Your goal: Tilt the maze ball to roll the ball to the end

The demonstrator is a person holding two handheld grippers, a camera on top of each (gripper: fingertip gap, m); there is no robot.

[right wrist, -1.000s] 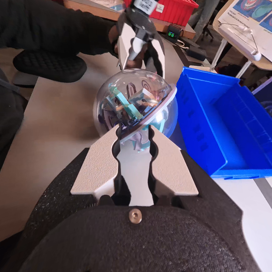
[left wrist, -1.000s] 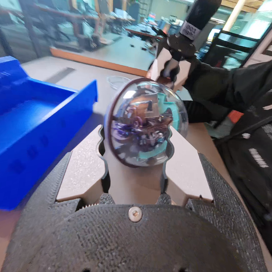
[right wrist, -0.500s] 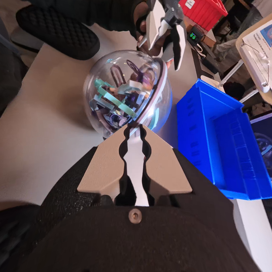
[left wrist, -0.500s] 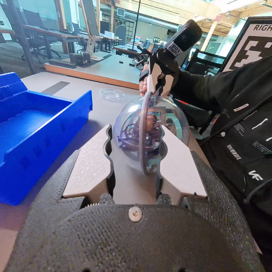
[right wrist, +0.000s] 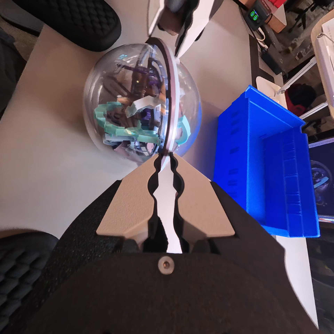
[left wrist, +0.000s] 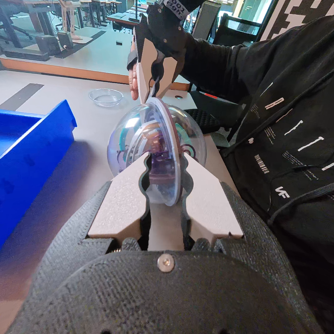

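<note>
Left wrist view, left to right: one blue bin [left wrist: 32,153] at 9 o'clock on the desk [left wrist: 90,115], one clear dish [left wrist: 105,97] at 11 o'clock, then one maze ball [left wrist: 155,150] at centre, resting on the desk. One person in a black hoodie [left wrist: 280,126] fills 3 o'clock.

Two grippers. Left gripper [left wrist: 165,159] is part open, its fingers straddling the near lower edge of the ball's equator ring; whether the pads actually touch the ring, cannot tell. Right gripper [left wrist: 151,97] comes down from 12 o'clock, nearly closed, pinching the ring at the ball's top edge.

Right wrist view, left to right: one black mesh pad [right wrist: 72,21] at 11 o'clock, ball [right wrist: 132,101] at centre on the desk [right wrist: 45,144], bin [right wrist: 267,162] at 3 o'clock, just beside the ball but apart. Right gripper [right wrist: 164,156] has only a narrow gap between its tips, clamped on the ring's near edge. Left gripper [right wrist: 178,52] at 12 o'clock has one fingertip [right wrist: 182,47] at the ring's far edge. Ring stands nearly upright. The small ball inside cannot be made out.
</note>
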